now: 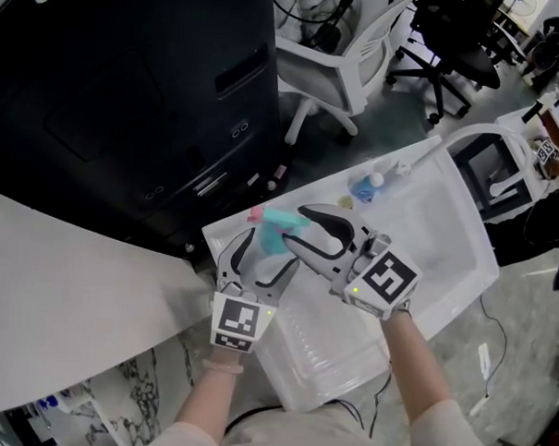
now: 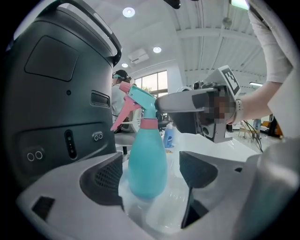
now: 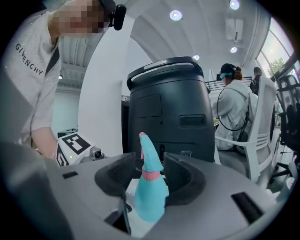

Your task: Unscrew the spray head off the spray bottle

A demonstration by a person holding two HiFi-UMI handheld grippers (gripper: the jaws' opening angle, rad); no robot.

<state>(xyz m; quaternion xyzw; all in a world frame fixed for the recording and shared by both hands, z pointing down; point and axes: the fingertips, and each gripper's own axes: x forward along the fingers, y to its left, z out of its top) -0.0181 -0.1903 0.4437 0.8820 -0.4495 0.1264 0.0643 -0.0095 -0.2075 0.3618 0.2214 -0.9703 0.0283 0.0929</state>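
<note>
Though left gripper (image 2: 151, 176) and right gripper (image 3: 151, 180) flanked the teal spray bottle (image 2: 146, 164) — jaws spread, pinching nothing — its spray head (image 2: 140, 101) looked still attached.

The spray bottle (image 2: 147, 164) is smooth teal plastic with a soft satin sheen. Its spray head (image 2: 140, 99) is the same teal plastic, with a pink plastic trigger and collar. The left tool (image 2: 151, 176) has a matt, light grey plastic shell, and its pads (image 2: 101, 180) are dark and finely dimpled. The bench (image 1: 428, 210) is glossy white. On it lies a translucent, ribbed plastic tray (image 1: 316, 344). The big housing (image 1: 128, 91) alongside looks like dark, matt plastic.
</note>
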